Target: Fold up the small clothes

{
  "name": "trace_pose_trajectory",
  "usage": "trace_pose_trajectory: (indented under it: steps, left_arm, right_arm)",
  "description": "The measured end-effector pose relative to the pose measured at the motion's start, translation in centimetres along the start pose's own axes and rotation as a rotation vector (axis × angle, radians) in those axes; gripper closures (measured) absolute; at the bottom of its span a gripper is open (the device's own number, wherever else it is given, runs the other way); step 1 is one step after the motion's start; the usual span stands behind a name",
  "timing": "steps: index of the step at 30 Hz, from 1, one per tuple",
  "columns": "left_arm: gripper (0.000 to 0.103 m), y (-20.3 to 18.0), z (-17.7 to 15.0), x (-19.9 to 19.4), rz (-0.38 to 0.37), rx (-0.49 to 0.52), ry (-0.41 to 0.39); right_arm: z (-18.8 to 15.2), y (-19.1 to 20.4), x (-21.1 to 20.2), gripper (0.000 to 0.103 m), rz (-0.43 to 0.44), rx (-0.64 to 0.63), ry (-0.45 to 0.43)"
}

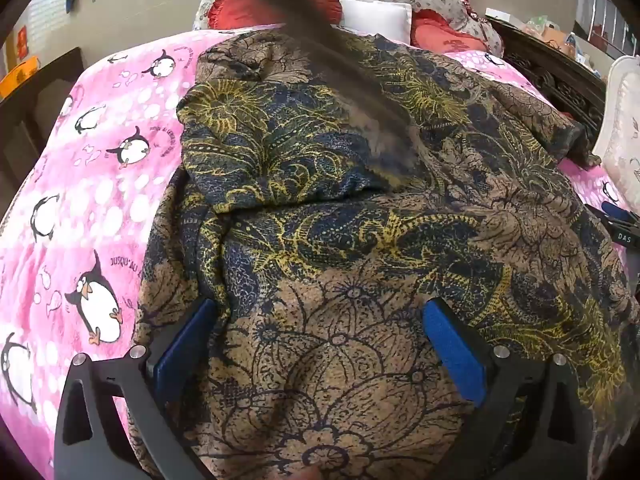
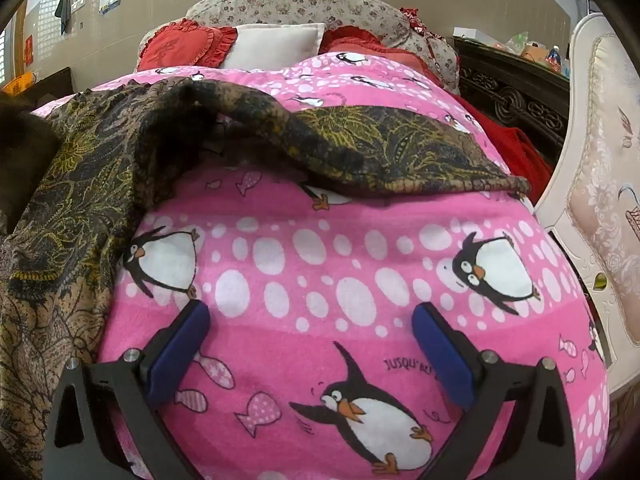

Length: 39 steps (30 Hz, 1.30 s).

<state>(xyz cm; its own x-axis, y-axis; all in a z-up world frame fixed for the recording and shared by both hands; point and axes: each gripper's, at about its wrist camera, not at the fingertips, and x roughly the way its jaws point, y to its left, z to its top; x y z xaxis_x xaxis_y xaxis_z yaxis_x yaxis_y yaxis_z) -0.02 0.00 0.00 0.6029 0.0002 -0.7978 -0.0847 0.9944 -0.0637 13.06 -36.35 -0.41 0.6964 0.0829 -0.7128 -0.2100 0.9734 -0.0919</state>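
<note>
Garment (image 1: 360, 220) spread rumpled across the pink blanket (image 1: 80, 184), one sleeve (image 2: 400, 152) trailing off from the garment toward the headboard side; left gripper (image 1: 320, 344) low over the garment's near hem, jaws wide, nothing pinched; right gripper (image 2: 312, 344) off the garment, over bare blanket beside its edge, jaws likewise spread, empty. Risk from here, likely: grabbing hem and blanket together, soft fleece right under the garment; folding over that bunched ridge near the garment's middle, leaving a lopsided fold.

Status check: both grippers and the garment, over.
Left gripper open over patterned garment. Right gripper open, empty, over penguin blanket. Garment sleeve spread, unfolded. Nothing blocking.
</note>
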Motion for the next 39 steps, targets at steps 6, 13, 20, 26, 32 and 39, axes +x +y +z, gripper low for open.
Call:
trace_pose_trajectory:
  steps: [6, 13, 20, 26, 32, 39]
  left_arm:
    - [0.015, -0.3, 0.0, 0.0, 0.015, 0.010, 0.001]
    - [0.015, -0.6, 0.0, 0.1, 0.023, 0.022, 0.007]
    - [0.014, -0.2, 0.3, 0.4, 0.009, 0.009, 0.011]
    - [0.014, 0.1, 0.3, 0.3, 0.004, 0.005, 0.015]
    - [0.014, -0.3, 0.2, 0.5, 0.012, 0.011, 0.019]
    - [0.015, -0.1, 0.2, 0.4, 0.000, 0.005, 0.012]
  right_arm:
    - [0.0, 0.0, 0.0, 0.000, 0.001, 0.000, 0.000]
    - [0.0, 0.0, 0.0, 0.000, 0.001, 0.001, 0.000]
    - [0.0, 0.0, 0.0, 0.000, 0.001, 0.001, 0.000]
    - [0.0, 0.0, 0.0, 0.000, 0.000, 0.001, 0.000]
    - [0.2, -0.4, -1.1, 0.000, 0.011, 0.023, 0.076]
    - [-2.4, -2.6, -8.2, 0.004, 0.013, 0.008, 0.255]
